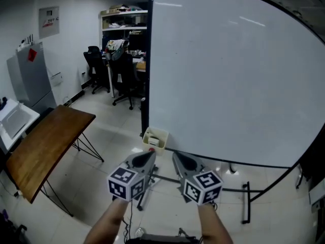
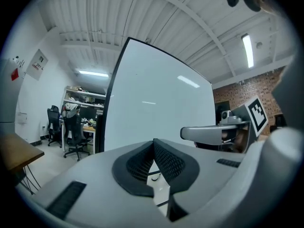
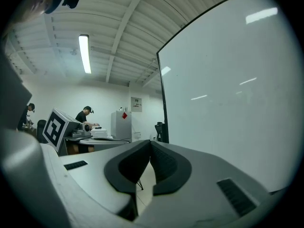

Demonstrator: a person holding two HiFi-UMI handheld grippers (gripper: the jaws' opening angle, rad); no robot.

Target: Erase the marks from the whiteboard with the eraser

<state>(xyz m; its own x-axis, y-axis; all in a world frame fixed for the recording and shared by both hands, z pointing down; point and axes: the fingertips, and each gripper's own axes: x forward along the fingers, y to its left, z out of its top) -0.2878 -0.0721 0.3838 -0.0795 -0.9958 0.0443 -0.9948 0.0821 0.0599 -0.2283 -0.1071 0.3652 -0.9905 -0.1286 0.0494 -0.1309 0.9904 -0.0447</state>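
Observation:
The big whiteboard [image 1: 233,75] stands on a black floor stand and fills the right of the head view; I make out no marks on its surface. It also shows in the left gripper view [image 2: 152,108] and the right gripper view [image 3: 228,94]. A small cream box [image 1: 155,138] hangs at its lower left corner; I cannot tell an eraser apart. My left gripper [image 1: 149,155] [image 2: 153,144] and right gripper [image 1: 177,157] [image 3: 151,144] are held side by side below the board, pointing level toward it, both shut and empty.
A tilted wooden folding table [image 1: 45,146] stands at the left. Black office chairs [image 1: 122,80] and a desk with shelves [image 1: 124,19] are behind, and a grey cabinet [image 1: 30,75] at far left. The board stand's black foot [image 1: 246,202] reaches over the tiled floor.

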